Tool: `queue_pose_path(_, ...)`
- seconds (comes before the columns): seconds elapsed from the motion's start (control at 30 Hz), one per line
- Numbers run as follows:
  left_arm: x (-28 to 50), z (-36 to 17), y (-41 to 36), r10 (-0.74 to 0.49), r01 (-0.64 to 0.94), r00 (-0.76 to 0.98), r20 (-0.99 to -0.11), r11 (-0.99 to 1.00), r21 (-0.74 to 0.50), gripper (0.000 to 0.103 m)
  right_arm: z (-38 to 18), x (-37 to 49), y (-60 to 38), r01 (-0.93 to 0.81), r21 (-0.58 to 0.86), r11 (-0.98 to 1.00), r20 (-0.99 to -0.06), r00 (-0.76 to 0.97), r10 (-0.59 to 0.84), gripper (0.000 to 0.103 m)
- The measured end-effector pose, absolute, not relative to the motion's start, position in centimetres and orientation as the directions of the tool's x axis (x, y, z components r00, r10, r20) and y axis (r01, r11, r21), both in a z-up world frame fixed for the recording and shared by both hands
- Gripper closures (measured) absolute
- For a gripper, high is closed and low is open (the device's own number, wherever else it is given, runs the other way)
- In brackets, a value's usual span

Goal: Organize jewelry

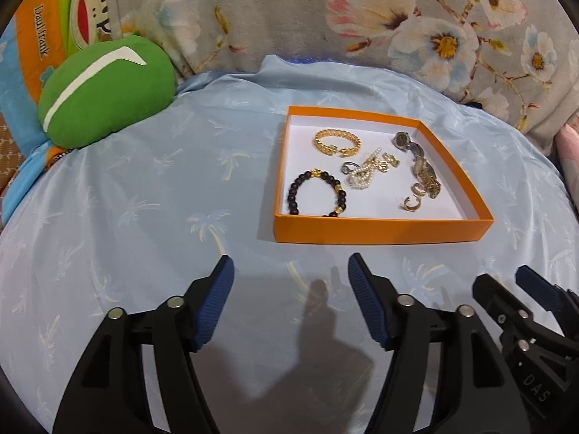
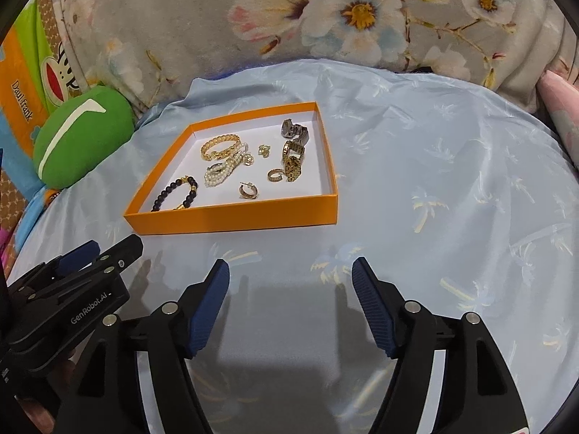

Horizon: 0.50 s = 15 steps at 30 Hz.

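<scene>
- Both tools low over the blue cloth, short of the orange tray. My left gripper has its jaws spread wide with nothing between them; my right gripper is the same, wide and empty.
- All the jewelry I can see lies inside the tray: gold chain bracelet, black bead bracelet, pearl strand, watches and hoop earrings along the right side.
- This fits either pieces already gathered in, or a mixed pile awaiting sorting; I can't settle which.
- For any pick here, I judge: come in over the near wall, not through it; the tray looks light and would slide on this slick cloth. Close across a link or band, not the loop's hollow.
- The pearl strand and a small ring look tangled or overlapping; hard to say at this distance.
- Right wrist view separates the two hoops and shows a small stud clearly; left view bunches these together.
- Left view shows the bead bracelet whole; right view hides part behind the near wall.
- Green cushion sits well left, clear of the work.
</scene>
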State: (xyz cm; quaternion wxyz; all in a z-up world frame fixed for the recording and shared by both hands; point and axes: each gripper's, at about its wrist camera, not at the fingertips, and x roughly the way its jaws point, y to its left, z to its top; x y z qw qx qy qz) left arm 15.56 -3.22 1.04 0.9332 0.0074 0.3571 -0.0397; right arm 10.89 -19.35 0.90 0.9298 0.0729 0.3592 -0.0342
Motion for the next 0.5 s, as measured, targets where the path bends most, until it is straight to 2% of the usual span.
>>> queue_pose_path(0.1,15.4,1.1,-3.2,-0.041,0.059,0.750,-0.660,0.998,0.005,0.029,1.1,10.8,-18.4,0.106,0.061,0.993,-0.669,0.743,-0.038,0.026)
queue_pose_path(0.27,15.2,1.1,-3.5,-0.014,0.047,0.751,-0.660,0.998,0.032,0.026,1.3,10.4,-18.0,0.118,0.022,0.993,-0.658,0.749,-0.075,0.021)
queue_pose_path(0.5,15.1,0.9,-3.7,0.010,0.033,0.744,-0.668,0.998,0.052,0.025,1.1,10.5,-18.2,0.132,0.024,0.991,-0.667,0.740,-0.082,0.021)
